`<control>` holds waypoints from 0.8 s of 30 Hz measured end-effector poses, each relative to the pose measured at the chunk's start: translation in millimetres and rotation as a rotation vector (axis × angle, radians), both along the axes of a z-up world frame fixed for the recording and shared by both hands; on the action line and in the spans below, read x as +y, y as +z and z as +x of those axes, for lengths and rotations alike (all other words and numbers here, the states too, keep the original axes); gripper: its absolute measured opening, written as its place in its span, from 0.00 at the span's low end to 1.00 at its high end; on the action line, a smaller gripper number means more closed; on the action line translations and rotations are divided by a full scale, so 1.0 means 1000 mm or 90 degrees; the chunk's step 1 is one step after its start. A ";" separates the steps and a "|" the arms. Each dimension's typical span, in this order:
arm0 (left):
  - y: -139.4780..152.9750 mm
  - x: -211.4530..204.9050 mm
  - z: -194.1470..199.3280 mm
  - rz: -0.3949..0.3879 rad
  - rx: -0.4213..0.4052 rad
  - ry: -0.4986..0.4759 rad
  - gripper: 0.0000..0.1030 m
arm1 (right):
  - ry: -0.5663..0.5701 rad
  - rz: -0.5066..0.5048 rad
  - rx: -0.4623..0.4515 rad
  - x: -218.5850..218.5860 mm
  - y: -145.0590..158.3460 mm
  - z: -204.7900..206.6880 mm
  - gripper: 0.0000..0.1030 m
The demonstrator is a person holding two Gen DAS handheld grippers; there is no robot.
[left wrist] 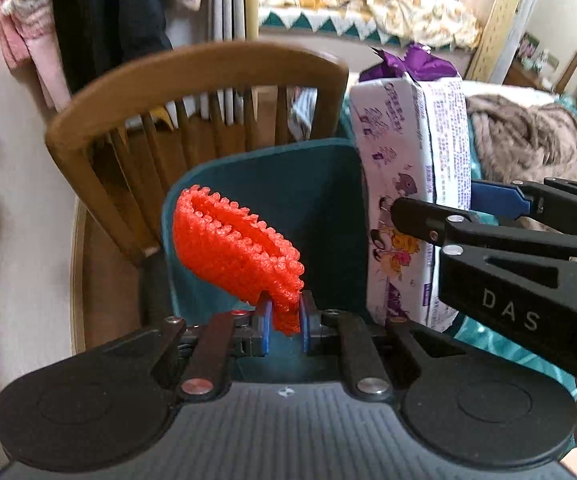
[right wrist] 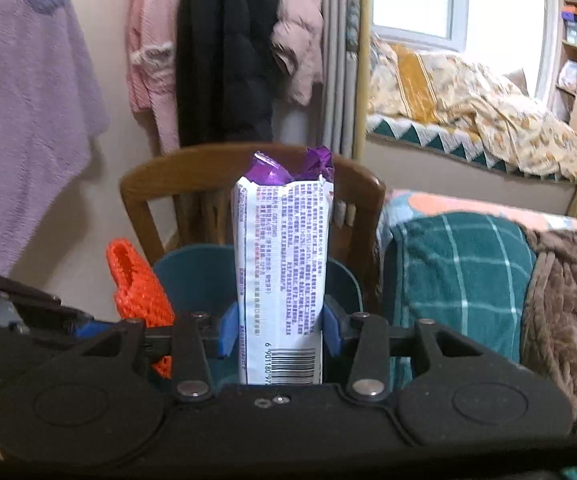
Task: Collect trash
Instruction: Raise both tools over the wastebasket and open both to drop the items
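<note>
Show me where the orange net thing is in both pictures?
Left wrist view: the orange net is centre-left, pinched at its lower end by the left gripper.
Right wrist view: it is at the lower left, beside the white snack bag that the right gripper holds.
Shared landmark: the wooden chair behind.

Orange foam net point(left wrist: 236, 252): knobbly mesh sleeve, open mouth up, tilted left, lower end pinched between blue pads, held over teal bin point(left wrist: 312, 200), at bin's left side.

White wrapper point(right wrist: 282, 276): tall opened pack, purple print, barcode at base, torn purple foil sticking out top; upright, clamped at lower part from both sides, held at bin's right side, just beside net.

Bin: teal, open top, in front of wooden chair.
</note>
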State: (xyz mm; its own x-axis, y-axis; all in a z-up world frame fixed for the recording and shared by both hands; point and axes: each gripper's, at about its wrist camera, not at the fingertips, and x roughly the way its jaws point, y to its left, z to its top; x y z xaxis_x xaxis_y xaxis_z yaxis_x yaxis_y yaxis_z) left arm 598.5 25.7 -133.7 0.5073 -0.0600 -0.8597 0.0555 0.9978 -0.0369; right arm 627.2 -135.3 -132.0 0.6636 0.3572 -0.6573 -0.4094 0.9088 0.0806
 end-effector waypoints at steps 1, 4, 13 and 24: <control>-0.007 -0.001 0.003 0.002 0.010 -0.001 0.13 | 0.000 0.003 0.010 0.001 -0.005 0.000 0.40; -0.024 -0.003 0.011 0.013 0.038 -0.003 0.13 | -0.005 -0.007 0.034 0.005 -0.021 0.004 0.41; -0.059 -0.004 0.019 0.027 0.103 -0.015 0.13 | -0.019 -0.044 0.110 0.010 -0.051 0.012 0.43; -0.068 -0.008 0.017 0.029 0.120 0.010 0.22 | -0.023 -0.044 0.148 0.002 -0.052 0.010 0.62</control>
State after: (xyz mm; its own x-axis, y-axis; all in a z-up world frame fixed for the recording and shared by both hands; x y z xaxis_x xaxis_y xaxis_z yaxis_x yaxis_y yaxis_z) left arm 615.6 17.3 -201.4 0.3377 -0.0115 -0.9412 0.0359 0.9994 0.0006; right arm 637.0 -133.4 -184.4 0.5037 0.2845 -0.8157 -0.3539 0.9293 0.1056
